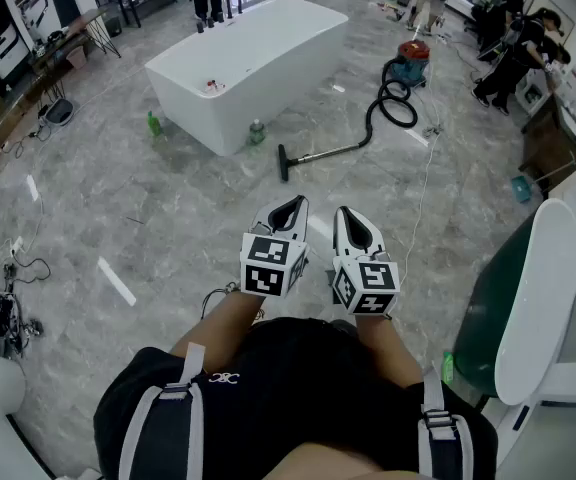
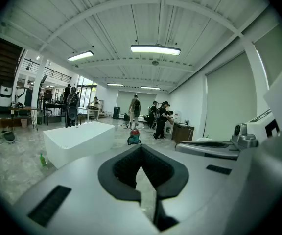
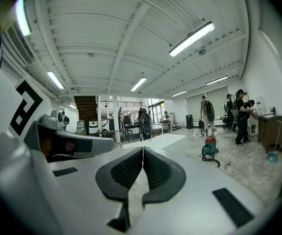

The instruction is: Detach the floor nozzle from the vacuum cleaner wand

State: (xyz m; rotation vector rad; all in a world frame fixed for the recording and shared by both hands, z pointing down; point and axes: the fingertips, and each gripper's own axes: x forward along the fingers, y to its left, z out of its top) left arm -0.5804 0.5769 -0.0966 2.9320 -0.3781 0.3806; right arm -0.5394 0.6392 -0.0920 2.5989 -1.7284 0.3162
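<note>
On the grey marbled floor (image 1: pixel 168 208) of a large, bright workshop hall, seen from above the person's head, two hand-held grippers are held out side by side in front of the person's chest. The left gripper (image 1: pixel 295 202) and the right gripper (image 1: pixel 345 212) point forward and slightly down. Each bears a marker cube (image 1: pixel 271 265) printed with black and white squares. Each gripper's own view shows its two dark ribbed jaws pressed together at the tips with nothing between them, so both are closed and empty.

Well ahead of the grippers, a red and teal vacuum cleaner (image 1: pixel 411 61) stands on the floor. A black hose (image 1: pixel 396 106) loops away from it in a coil and runs into a thin dark wand (image 1: pixel 333 151), which lies flat on the floor. The floor nozzle (image 1: pixel 284 162) sits at the near end of the wand, joined to it, close to the corner of a white freestanding bathtub (image 1: pixel 248 58). Neither gripper is near the nozzle.

A green bottle (image 1: pixel 154 123) stands on the floor to the left of the bathtub, and a second small container (image 1: pixel 257 131) stands at its near corner, just beside the nozzle. Several people (image 1: pixel 513 43) are gathered at the far right of the hall. At the right edge, close to the person, is a curved white and dark green fixture (image 1: pixel 538 298).
</note>
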